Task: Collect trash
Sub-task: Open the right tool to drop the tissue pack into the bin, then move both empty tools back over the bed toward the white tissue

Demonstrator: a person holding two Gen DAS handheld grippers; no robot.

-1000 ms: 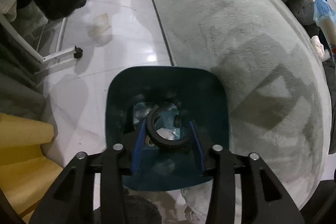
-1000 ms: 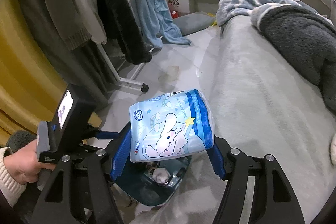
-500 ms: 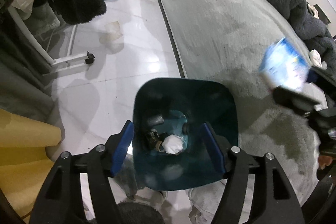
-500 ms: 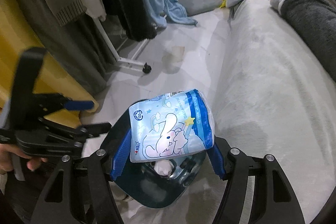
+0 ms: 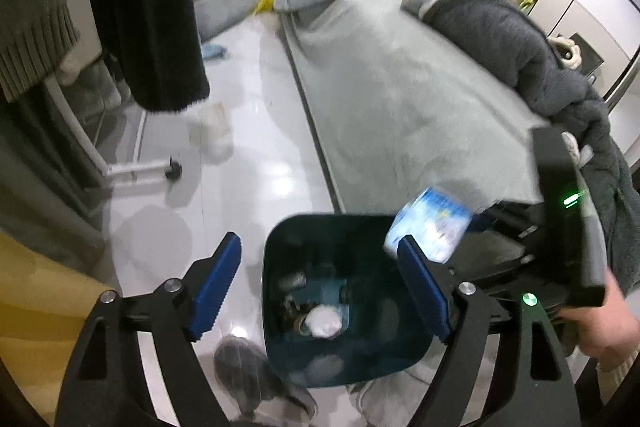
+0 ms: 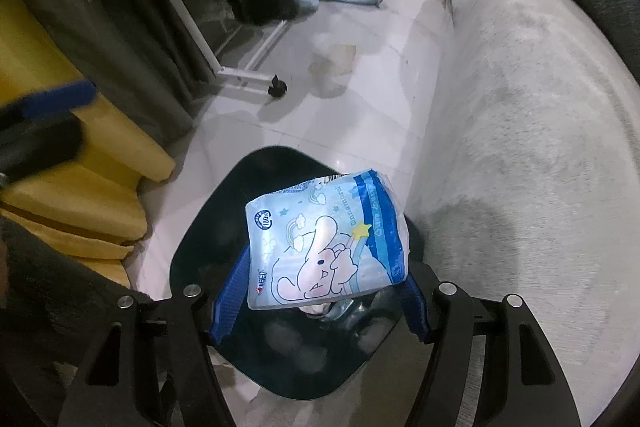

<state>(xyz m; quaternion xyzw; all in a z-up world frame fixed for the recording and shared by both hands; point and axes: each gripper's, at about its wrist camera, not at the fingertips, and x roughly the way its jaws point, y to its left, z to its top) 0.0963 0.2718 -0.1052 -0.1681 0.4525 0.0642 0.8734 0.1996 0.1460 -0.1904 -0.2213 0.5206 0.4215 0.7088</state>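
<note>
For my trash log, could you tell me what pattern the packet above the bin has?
Light blue packet with a white cartoon bunny, stars and rainbows; clearest in the right wrist view.

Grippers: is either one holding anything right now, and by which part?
Right gripper clamps the blue tissue pack by its lower side edges, above the bin. Left gripper holds nothing.

Glossy plastic tissue pack (image 6: 326,247), glossy white tiled floor (image 6: 372,115), matt plush bed cover (image 6: 520,131), smooth dark plastic bin (image 5: 340,359).

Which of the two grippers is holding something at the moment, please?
The right gripper: its blue pads clamp the blue cartoon-printed packet above the dark bin. The left gripper stands open and empty.
</note>
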